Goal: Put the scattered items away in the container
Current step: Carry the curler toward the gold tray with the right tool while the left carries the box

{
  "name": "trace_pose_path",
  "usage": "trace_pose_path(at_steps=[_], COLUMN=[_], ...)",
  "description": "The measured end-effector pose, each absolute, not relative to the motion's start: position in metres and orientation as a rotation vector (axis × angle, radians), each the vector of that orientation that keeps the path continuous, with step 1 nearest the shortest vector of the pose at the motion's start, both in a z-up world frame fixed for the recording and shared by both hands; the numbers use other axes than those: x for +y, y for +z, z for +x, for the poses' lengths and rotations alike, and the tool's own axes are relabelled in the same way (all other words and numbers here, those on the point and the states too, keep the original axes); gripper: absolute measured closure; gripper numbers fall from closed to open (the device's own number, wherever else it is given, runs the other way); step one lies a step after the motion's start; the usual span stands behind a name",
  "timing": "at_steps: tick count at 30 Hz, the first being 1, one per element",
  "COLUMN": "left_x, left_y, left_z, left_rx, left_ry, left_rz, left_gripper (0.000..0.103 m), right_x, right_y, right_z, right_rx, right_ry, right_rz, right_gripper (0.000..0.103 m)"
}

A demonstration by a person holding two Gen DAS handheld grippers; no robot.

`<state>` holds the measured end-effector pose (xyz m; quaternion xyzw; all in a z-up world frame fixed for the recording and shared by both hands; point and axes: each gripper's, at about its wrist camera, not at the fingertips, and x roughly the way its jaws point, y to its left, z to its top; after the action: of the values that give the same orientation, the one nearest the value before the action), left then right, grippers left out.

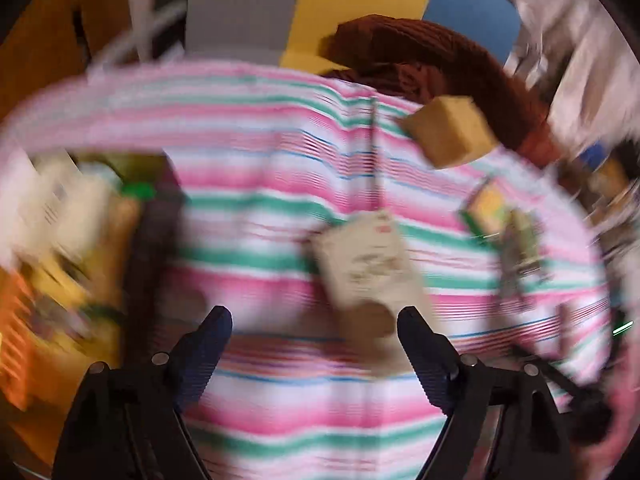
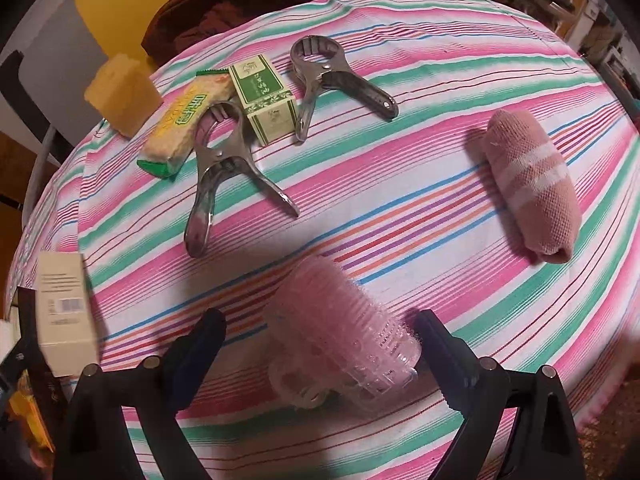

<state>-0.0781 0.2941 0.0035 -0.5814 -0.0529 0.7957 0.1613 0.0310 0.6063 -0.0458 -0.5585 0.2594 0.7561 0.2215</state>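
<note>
right tool (image 2: 320, 334): jaws spread wide on either side of the pink hair roller (image 2: 344, 340), pads apparently clear of it; judged to be lining up a pick.
left tool (image 1: 314, 330): jaws fully spread with nothing between them, above the striped bench (image 1: 280, 400).
container (image 1: 24, 312): probably the orange, cluttered shape at the bench's left edge in the left view; too smeared to be sure.
scattered items: two metal clamps (image 2: 224, 176), a green box (image 2: 264, 96), a wafer pack (image 2: 188, 116) and a yellow sponge (image 2: 120, 92) cluster toward the far-left edge; a rolled pink cloth (image 2: 532, 184) lies near the right edge.
white box (image 2: 66, 312): at the left edge, possibly falling toward the container.
hard to read: the left view is blurred throughout; the roller's base is hidden in shadow.
</note>
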Motion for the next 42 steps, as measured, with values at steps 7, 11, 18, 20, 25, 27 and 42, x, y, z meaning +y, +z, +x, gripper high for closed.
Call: trace_pose_path(at_steps=[7, 11, 18, 20, 25, 27, 42], left_x=[0.361, 0.354, 0.323, 0.316, 0.303, 0.301, 0.280], left_y=[-0.003, -0.030, -0.037, -0.033, -0.041, -0.042, -0.038], left_z=[-0.079, -0.075, -0.071, -0.073, -0.077, -0.074, -0.037], left_rx=[0.233, 0.215, -0.036, -0.106, -0.144, -0.171, -0.190], left_ry=[2.306, 2.260, 2.200, 2.196, 2.130, 2.109, 2.042], left_rz=[-1.648, -1.732, -1.672, -1.655, -1.680, -1.664, -1.563], left_gripper=[0.016, 0.016, 0.027, 0.028, 0.051, 0.051, 0.051], right_x=[0.611, 0.609, 0.607, 0.608, 0.605, 0.593, 0.593], right_y=[-0.041, -0.039, -0.032, -0.030, -0.024, -0.017, -0.021], right_z=[0.044, 0.049, 0.058, 0.062, 0.072, 0.066, 0.070], right_rx=[0.784, 0.768, 0.771, 0.805, 0.822, 0.760, 0.833], right_ry=[2.090, 2.079, 2.086, 2.089, 2.107, 2.156, 2.318], right_rz=[-1.511, -1.514, -1.517, -1.502, -1.491, -1.513, -1.525], right_gripper=[0.007, 0.007, 0.007, 0.007, 0.014, 0.028, 0.031])
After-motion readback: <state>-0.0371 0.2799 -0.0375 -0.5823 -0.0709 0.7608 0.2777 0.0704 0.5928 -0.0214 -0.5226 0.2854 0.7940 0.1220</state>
